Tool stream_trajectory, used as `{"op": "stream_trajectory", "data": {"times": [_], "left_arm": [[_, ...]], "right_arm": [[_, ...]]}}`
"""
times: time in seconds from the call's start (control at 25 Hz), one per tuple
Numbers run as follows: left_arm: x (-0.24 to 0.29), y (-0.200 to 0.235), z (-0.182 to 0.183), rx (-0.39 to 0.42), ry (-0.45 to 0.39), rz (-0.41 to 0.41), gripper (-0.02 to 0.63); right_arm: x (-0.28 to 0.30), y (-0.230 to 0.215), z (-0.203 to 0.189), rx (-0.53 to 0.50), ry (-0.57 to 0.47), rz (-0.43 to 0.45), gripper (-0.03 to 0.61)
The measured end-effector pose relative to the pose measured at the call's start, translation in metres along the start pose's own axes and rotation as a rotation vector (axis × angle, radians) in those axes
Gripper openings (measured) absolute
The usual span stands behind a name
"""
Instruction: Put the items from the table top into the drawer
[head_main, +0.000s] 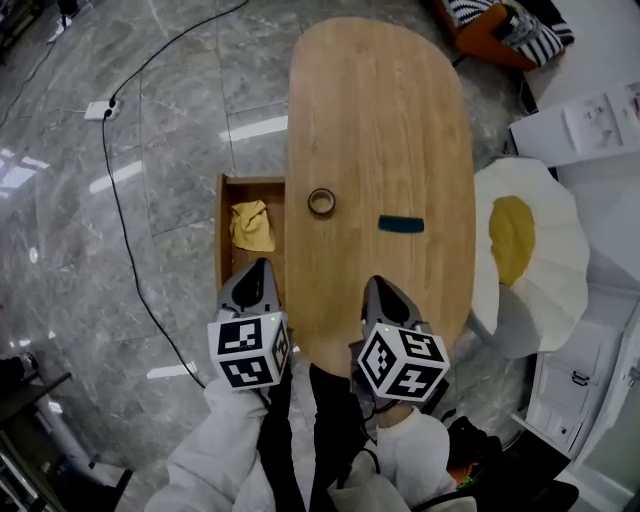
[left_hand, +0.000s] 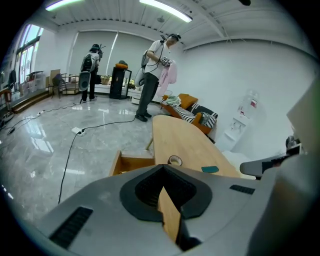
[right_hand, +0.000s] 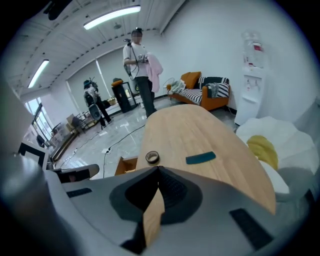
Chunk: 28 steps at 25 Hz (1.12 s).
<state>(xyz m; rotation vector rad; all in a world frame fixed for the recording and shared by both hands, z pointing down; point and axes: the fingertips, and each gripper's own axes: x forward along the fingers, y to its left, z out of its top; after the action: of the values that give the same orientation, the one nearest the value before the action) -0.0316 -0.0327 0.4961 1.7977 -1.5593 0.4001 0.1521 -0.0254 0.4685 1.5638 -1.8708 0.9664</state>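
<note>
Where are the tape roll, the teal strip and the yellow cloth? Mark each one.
tape roll (head_main: 321, 212), head view, near side of its ring.
teal strip (head_main: 401, 224), head view, its middle.
yellow cloth (head_main: 252, 228), head view, centre of the crumpled heap.

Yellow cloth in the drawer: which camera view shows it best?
The head view: it looks down into the open drawer, so the yellow cloth shows whole. Both gripper views catch only part of the drawer; the cloth cannot be made out there.
</note>
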Motion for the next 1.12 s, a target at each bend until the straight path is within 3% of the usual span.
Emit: {"op": "stream_trajectory", "data": {"times": [0.2,0.48,0.88,1.12], "left_arm": [[0.011,-0.021,0.002,0.042,0.016,-0.041,0.0],[0.028,-0.052,-0.037,0.075,0.098,-0.061,0.0],[0.046,-0.082,-0.035,0.071,0.1,-0.025,0.0],[0.061,-0.088,-0.042,0.02,0.106,0.015,0.0]], "right_arm": [[-0.008,-0.013,0.001,0.082,-0.03,-0.029,0.063],[0.006,-0.052,-0.03,0.151,0.03,-0.037,0.063],[0.024,-0.09,-0.005,0.101,0.041,-0.009,0.063],[0.038,-0.108,-0.002,0.038,0.096,0.009,0.063]]}}
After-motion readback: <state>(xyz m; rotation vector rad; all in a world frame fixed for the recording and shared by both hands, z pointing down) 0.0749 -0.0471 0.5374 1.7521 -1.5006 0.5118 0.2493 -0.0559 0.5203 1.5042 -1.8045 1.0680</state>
